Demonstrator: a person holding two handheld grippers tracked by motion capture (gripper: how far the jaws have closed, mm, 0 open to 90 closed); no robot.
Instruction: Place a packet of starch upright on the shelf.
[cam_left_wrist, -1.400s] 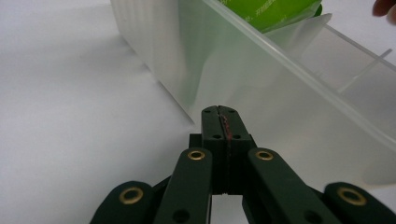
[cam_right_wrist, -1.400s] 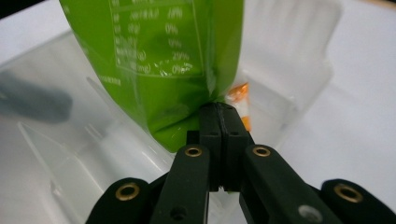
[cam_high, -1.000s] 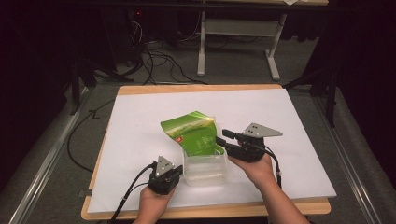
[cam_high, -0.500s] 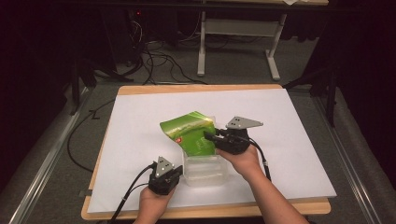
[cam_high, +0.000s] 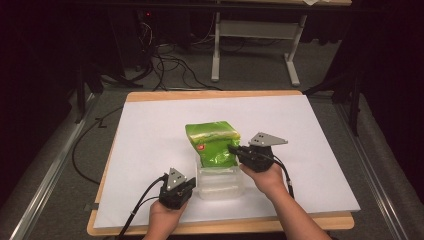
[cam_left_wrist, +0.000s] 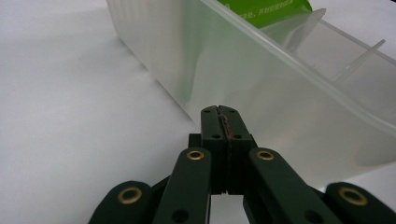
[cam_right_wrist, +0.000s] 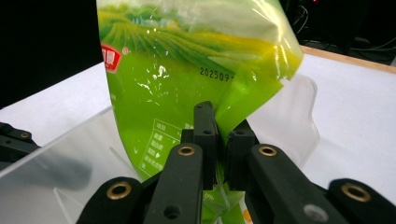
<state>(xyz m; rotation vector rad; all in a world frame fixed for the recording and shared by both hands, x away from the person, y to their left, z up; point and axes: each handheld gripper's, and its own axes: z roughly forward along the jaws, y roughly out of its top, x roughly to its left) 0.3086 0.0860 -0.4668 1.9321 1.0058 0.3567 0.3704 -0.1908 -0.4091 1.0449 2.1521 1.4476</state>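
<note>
Bag pinched at its edge, box braced for loading

Grip on the green bag (cam_high: 212, 142) comes from the right gripper (cam_high: 234, 149), whose jaws have just been closing and now pinch the bag's side edge, as the right gripper view shows with the film squeezed between the two black jaws. The bag (cam_right_wrist: 187, 79) stands nearly upright with its lower end inside the clear plastic box (cam_high: 220, 180), leaning toward the far side of the table (cam_high: 150, 125). Holding it by a thin seam rather than the puffed middle probably gives a firm hold without crushing the contents.

The left gripper (cam_high: 186, 186) is fully closed on nothing. In the left gripper view its tips (cam_left_wrist: 219, 119) sit just beside the box wall (cam_left_wrist: 196, 60); whether they touch it I cannot tell. That placement looks meant to stop the light box from sliding while the bag is worked down into it.

The bag seems only partly in, with most of it above the rim.
</note>
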